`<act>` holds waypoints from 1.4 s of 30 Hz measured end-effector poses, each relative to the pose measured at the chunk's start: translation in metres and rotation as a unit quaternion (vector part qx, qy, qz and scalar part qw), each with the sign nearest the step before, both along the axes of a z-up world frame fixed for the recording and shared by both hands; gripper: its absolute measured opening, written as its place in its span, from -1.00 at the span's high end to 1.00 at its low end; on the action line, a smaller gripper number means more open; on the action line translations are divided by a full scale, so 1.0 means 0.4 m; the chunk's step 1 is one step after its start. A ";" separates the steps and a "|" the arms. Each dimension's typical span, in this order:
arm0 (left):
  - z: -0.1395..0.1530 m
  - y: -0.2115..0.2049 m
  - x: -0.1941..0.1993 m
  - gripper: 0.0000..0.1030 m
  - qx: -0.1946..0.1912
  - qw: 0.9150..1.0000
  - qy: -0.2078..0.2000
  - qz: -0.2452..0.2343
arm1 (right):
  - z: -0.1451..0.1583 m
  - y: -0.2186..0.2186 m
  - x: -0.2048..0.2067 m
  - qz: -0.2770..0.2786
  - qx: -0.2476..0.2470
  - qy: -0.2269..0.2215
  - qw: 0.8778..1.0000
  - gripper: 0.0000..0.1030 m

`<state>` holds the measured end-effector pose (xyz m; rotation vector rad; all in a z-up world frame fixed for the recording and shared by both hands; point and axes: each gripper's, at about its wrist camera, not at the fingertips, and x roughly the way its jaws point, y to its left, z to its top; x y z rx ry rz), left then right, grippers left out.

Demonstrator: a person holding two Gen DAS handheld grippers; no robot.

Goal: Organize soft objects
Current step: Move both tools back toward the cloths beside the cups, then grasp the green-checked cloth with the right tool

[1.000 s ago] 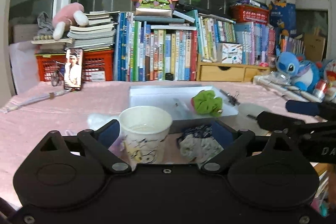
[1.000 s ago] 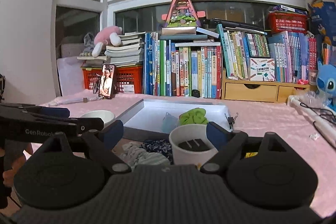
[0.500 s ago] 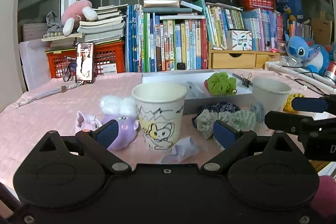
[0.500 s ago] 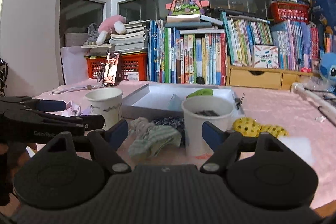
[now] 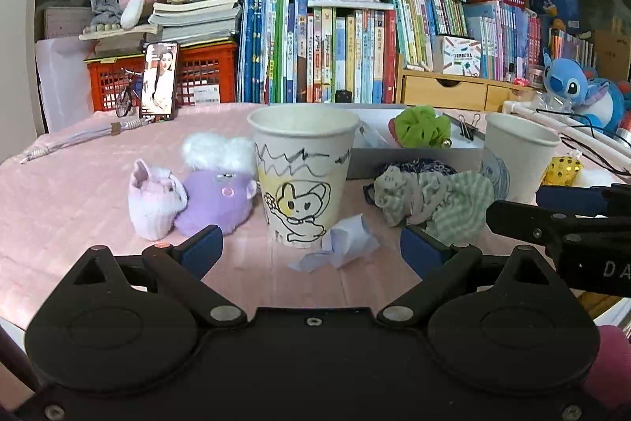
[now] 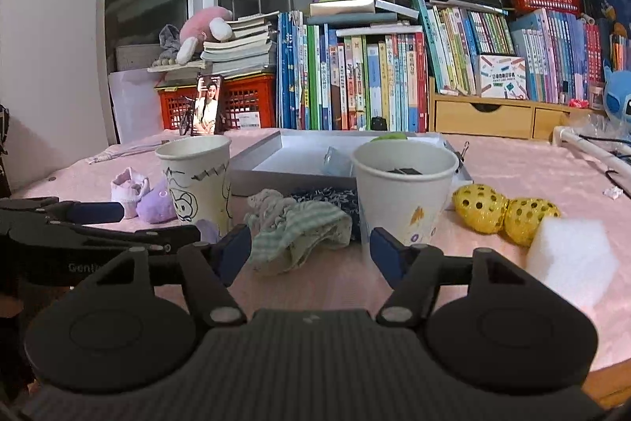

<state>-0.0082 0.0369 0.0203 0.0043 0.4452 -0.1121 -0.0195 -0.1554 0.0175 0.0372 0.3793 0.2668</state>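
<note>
My left gripper [image 5: 311, 249] is open and empty, just in front of a drawn-on paper cup [image 5: 303, 172]. A purple plush [image 5: 217, 198] and a pale pink plush [image 5: 154, 200] sit left of the cup. A crumpled tissue [image 5: 343, 243] lies by its base. A green striped cloth [image 5: 437, 200] and a dark scrunchie [image 5: 414, 168] lie to the right. My right gripper [image 6: 311, 249] is open and empty, facing the striped cloth [image 6: 299, 227] and a second paper cup [image 6: 402, 188]. A green scrunchie [image 5: 422, 127] lies in the grey tray [image 6: 256, 170].
Two yellow dotted balls [image 6: 504, 210] and a white foam block [image 6: 572, 259] lie at the right in the right wrist view. Books [image 5: 335, 54], a red crate [image 5: 189, 77], a phone [image 5: 157, 81] and a blue plush [image 5: 579, 89] line the back. White tubing [image 6: 591, 150] lies far right.
Both grippers have pulled back and dropped lower toward the table's front edge. The plushes, tissue, yellow balls and foam block have come into view. Both stay open.
</note>
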 end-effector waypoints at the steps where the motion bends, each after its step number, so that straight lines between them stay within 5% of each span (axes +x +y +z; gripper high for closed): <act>1: -0.003 0.000 0.001 -0.83 -0.001 1.000 0.002 -0.001 | -0.002 0.000 0.003 -0.001 0.001 0.002 1.000 -0.43; 23: -0.023 -0.021 0.037 0.08 -0.023 0.999 0.028 -0.023 | -0.017 0.016 0.063 0.012 0.033 0.035 0.999 -0.27; 36: -0.028 -0.039 0.051 0.16 -0.009 0.999 0.028 -0.030 | -0.021 0.033 0.111 0.011 0.053 0.052 0.997 -0.22; 42: -0.026 -0.046 0.047 0.32 -0.004 0.999 0.023 -0.038 | -0.026 0.040 0.129 0.006 0.061 0.068 0.996 0.00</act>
